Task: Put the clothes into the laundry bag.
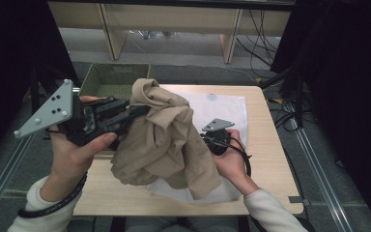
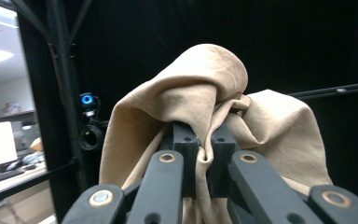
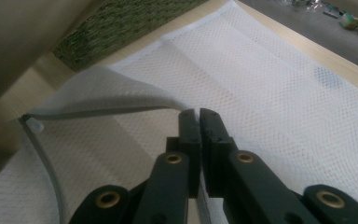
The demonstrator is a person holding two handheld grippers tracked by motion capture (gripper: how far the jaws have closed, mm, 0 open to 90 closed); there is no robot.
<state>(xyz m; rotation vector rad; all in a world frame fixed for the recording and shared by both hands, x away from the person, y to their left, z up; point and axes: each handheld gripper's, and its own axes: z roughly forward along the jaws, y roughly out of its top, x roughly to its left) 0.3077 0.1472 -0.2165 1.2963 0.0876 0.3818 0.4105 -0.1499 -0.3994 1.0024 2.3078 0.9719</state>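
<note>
A crumpled beige cloth [image 1: 164, 140] hangs in the air over the table's middle, and my left gripper [image 1: 142, 110] is shut on its upper fold. In the left gripper view the cloth [image 2: 205, 88] bunches over and between the closed jaws of the left gripper [image 2: 205, 140]. A white mesh bag [image 1: 222, 108] lies flat on the table under the cloth. My right gripper [image 1: 206, 137] sits low beside the cloth, partly hidden by it. In the right gripper view the right gripper [image 3: 199, 114] is shut on the raised top edge of the mesh bag [image 3: 270, 93].
A green woven basket [image 1: 111, 77] stands at the table's far left corner, and the basket [image 3: 121, 23] lies beyond the bag in the right gripper view. The wooden table [image 1: 270, 159] has bare wood at right. Cables lie on the floor beyond it.
</note>
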